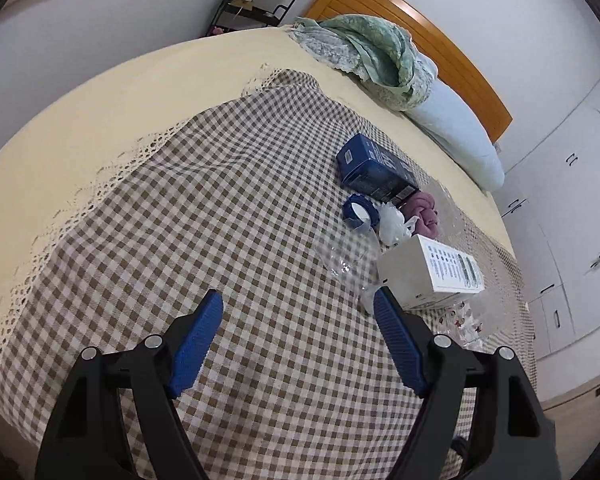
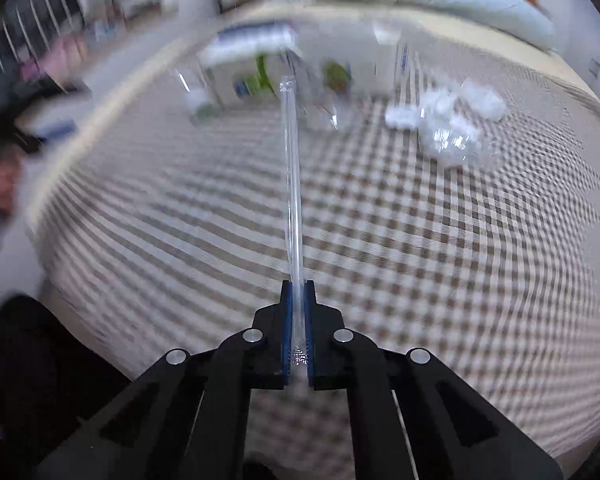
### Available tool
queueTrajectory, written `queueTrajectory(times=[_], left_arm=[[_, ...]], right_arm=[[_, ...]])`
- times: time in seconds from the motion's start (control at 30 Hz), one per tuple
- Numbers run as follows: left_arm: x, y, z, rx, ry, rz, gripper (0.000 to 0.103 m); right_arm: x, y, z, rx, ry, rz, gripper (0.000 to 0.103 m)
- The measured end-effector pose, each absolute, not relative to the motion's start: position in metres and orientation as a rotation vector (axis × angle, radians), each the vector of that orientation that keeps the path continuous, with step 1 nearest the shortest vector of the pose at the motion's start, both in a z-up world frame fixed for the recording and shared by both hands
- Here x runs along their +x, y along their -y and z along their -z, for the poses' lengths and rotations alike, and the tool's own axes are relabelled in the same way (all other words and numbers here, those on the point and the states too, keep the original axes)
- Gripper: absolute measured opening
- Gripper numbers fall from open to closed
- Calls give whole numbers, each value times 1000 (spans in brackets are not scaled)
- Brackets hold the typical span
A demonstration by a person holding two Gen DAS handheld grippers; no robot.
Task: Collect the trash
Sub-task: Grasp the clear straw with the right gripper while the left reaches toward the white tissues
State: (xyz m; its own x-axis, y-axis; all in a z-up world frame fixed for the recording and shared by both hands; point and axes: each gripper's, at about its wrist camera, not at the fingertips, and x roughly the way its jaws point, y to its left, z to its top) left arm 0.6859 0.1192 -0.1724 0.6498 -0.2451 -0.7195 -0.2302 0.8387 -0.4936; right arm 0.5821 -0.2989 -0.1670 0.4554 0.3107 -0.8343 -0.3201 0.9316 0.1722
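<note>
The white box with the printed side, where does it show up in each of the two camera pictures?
Left wrist view: the white box lies right of centre on the checked cloth, just beyond the open left hand-held gripper.
Right wrist view: blurred, it sits near the top, left of centre, behind the tip of the clear straw.
Shared landmark: the crumpled white plastic.

1. The left gripper (image 1: 298, 300) hovers with its blue-padded fingers (image 1: 198, 336) spread wide, nothing between them.
2. The right gripper (image 2: 299, 286) has its fingers pressed close together, pinching a thin clear straw (image 2: 292, 168) that points straight forward.
</note>
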Motion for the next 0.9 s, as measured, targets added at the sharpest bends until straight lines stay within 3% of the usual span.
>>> queueTrajectory(times=[0.27,0.5,0.7,0.9], left_arm=[[689,-99,178,-563,-910,40,75],[705,-92,185,-619,-879,143,75],[726,-79,185,-552,-873,180,75],[714,5,154,-426,-770,437,75]], right_arm=[[509,334,127,312,-747,-139,6],[521,349,116,546,-621,87,6],[537,345,127,522,-583,165,6],[536,374,149,582,-605,214,6]])
